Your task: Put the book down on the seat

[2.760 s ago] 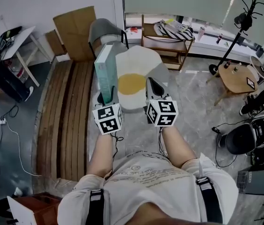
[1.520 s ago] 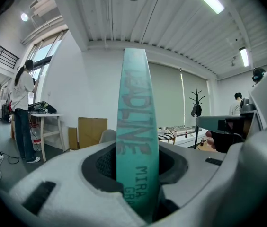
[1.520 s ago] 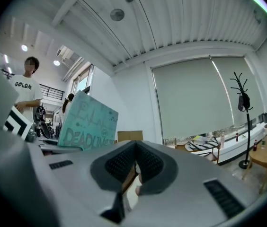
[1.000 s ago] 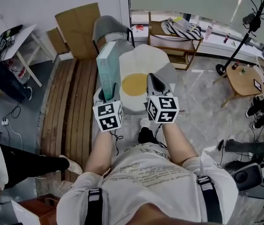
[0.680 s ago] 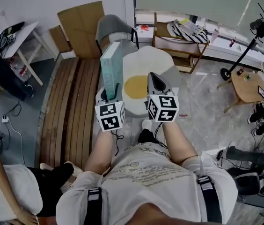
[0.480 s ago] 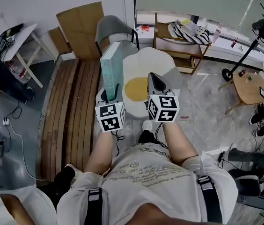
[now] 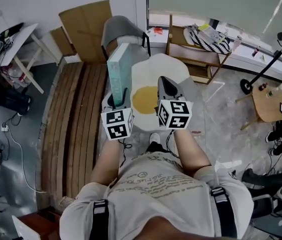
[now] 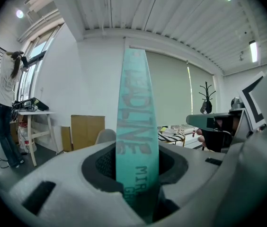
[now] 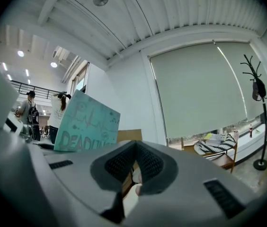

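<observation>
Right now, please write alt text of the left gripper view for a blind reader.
A teal book stands upright, spine toward the camera, clamped in the jaws of the left gripper. Behind it are a wall, a cardboard sheet and a person at a table.

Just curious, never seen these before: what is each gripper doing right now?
Left gripper: closed on the tall teal book, held upright.
Right gripper: closed, nothing in it.

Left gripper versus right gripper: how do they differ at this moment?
The left gripper is clamped on an upright teal book; the right gripper holds nothing. The left gripper's fingers stand apart, pressed on the book; the right gripper's fingers are together. Both sit side by side above the egg-patterned seat.
</observation>
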A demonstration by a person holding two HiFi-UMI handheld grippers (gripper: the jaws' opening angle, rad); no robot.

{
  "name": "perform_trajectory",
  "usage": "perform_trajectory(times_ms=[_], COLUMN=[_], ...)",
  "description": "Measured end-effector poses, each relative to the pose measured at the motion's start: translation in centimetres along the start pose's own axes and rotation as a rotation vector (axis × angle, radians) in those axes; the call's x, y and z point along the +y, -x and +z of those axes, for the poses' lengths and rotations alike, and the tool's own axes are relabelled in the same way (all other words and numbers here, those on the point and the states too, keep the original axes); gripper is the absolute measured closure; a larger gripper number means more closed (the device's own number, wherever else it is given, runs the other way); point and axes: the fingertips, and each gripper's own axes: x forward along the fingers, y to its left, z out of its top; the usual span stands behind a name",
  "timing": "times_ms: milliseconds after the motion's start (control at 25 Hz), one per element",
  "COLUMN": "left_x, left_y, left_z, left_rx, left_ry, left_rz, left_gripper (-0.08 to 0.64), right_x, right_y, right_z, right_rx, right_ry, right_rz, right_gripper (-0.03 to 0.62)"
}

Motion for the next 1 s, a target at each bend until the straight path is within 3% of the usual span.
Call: perform_trajectory(times_ms=[720,1000], left_x=[0.2,-0.2], left_y=[-15.9,-19.9], left_z=[4.3,3.7], left_rx=[0.021,0.056], left_ry=[0.010,0.006], left_rz=[0.054,0.065], left_gripper=[0.400,0.400], right_x=[-9.6,-12.3], right_y=[-14.1,-17.6], right_z=[2.0,0.7], right_rx=[0.011,0.041], right_ry=[-0.044,-0.076], right_rz=[0.052,0.054], right_gripper=[0.565,0.565])
